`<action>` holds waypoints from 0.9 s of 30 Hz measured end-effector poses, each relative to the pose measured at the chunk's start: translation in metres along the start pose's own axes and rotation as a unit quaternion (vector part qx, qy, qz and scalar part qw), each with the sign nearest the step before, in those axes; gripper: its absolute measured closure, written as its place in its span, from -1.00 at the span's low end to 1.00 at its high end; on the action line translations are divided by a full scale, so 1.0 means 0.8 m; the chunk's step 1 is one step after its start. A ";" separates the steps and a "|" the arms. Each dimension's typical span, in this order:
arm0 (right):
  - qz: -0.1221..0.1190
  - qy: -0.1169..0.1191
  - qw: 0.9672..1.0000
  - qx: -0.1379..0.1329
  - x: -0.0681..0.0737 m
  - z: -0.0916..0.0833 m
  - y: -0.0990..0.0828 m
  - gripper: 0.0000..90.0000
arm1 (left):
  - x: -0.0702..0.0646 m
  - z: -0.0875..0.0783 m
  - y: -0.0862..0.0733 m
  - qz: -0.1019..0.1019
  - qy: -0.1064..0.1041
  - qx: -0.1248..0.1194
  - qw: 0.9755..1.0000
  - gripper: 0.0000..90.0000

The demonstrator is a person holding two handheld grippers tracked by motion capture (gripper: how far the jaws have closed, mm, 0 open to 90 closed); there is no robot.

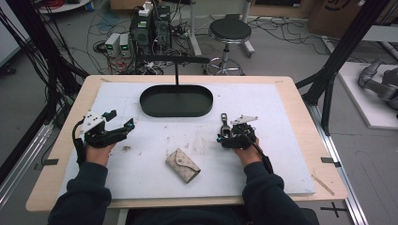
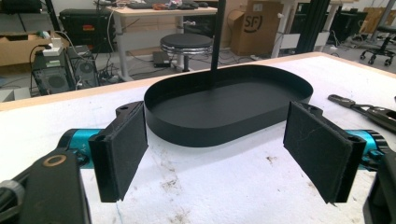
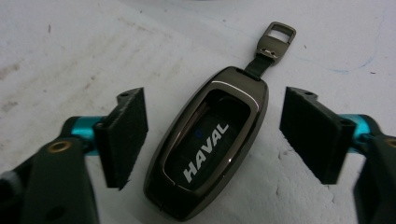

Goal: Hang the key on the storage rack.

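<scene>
My main worry is the car key (image 3: 208,144). It lies flat on the white mat (image 1: 281,154) between the jaws of my right gripper (image 3: 212,140), and its polished metal shell looks slick and rounded. If I close across that curved body, I judge it could squirt out sideways or spin instead of lifting. It also lies at a slant to the jaws, so one pad might meet it before the other and push it along the mat. The little strap loop at its far end could snag if I drag it.

The right gripper stands wide apart, a clear gap on each side of the key, touching nothing that I can see. In the high view it sits at the right of the mat (image 1: 236,136), with the key poking out ahead of it.

My left gripper (image 2: 224,154) is spread wide too and holds nothing. It faces the black oval tray (image 2: 233,107), which stands near but apart from the pads.

A small beige pouch (image 1: 183,165) lies on the mat between my hands, untouched.
</scene>
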State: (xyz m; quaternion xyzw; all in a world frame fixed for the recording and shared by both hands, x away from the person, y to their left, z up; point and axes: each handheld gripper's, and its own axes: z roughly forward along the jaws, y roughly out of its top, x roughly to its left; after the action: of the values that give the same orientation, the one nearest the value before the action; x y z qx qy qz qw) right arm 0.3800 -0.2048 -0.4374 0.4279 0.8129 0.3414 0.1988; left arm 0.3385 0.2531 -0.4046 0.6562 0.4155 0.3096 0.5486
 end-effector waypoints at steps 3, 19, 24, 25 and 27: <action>-0.012 -0.008 1.000 0.013 -0.004 -0.002 -0.002 -0.23 | 0.001 0.001 -0.001 -0.001 -0.001 0.001 1.000 -0.52; 0.023 -0.011 0.999 0.024 -0.019 0.019 -0.002 -0.49 | 0.000 0.003 -0.002 -0.001 -0.002 0.011 1.000 -0.51; 0.033 -0.017 0.999 0.033 -0.021 0.017 0.002 -0.07 | 0.001 0.003 -0.002 -0.004 -0.002 0.012 1.000 -0.50; 0.031 -0.017 0.999 0.040 -0.022 0.015 0.004 0.06 | 0.001 0.003 -0.002 -0.004 -0.002 0.012 1.000 -0.50; 0.031 -0.018 0.998 0.050 -0.022 0.015 0.007 0.10 | 0.001 0.003 -0.002 -0.004 -0.002 0.013 1.000 -0.50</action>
State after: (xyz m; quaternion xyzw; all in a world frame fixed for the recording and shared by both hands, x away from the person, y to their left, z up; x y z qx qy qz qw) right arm 0.4001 -0.2130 -0.4411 0.4687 0.8115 0.2986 0.1808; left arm 0.3403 0.2529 -0.4070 0.6621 0.4209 0.3010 0.5421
